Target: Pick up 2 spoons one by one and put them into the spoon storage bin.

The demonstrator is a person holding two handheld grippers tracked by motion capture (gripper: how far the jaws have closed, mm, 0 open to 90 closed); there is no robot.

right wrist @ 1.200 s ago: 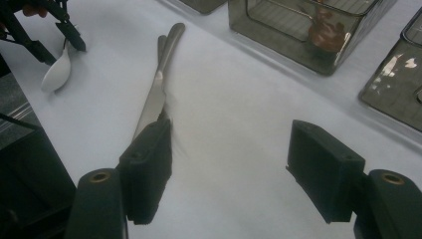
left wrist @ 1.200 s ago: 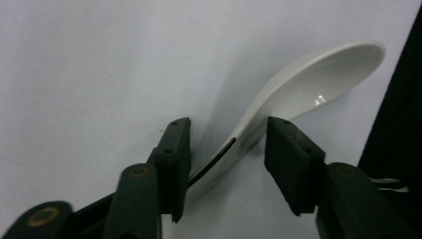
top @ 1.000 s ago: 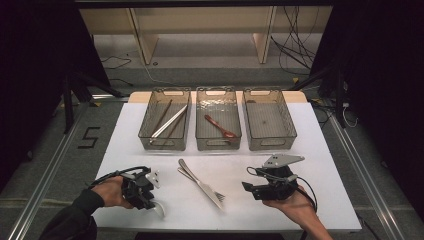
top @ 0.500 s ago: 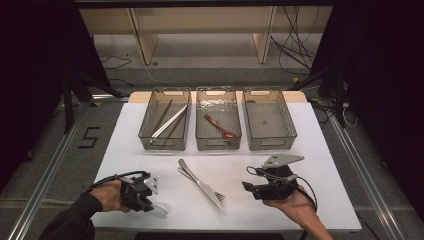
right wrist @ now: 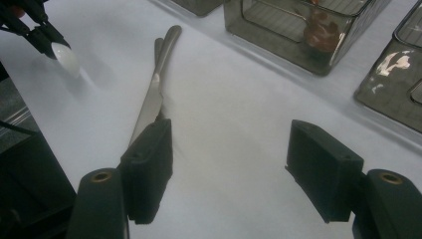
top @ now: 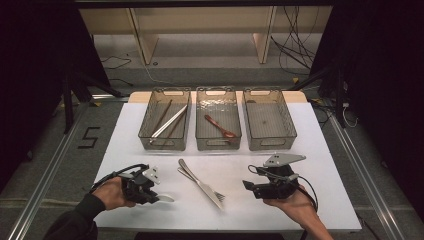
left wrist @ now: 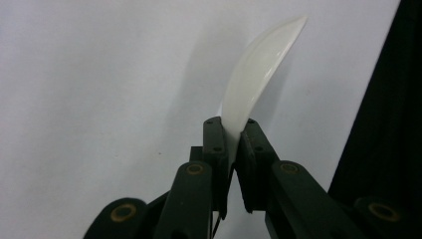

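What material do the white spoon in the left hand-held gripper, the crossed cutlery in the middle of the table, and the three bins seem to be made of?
White spoon: probably plastic or ceramic; smooth, slightly translucent, soft gloss.
Crossed knife and fork: likely steel; silver-grey with bright reflections.
Three grey bins: apparently clear smoky plastic; the table shows through the walls.
Left hand-held gripper is shut on the spoon.

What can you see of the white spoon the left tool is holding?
The white spoon looks like smooth, glossy, slightly translucent plastic. Its curved, tapering end juts beyond the left tool, whose jaws have just closed and now pinch it edge-on between them; the pinched end is hidden. In the high view it sits low over the white table, near the front left edge; whether it touches is unclear.
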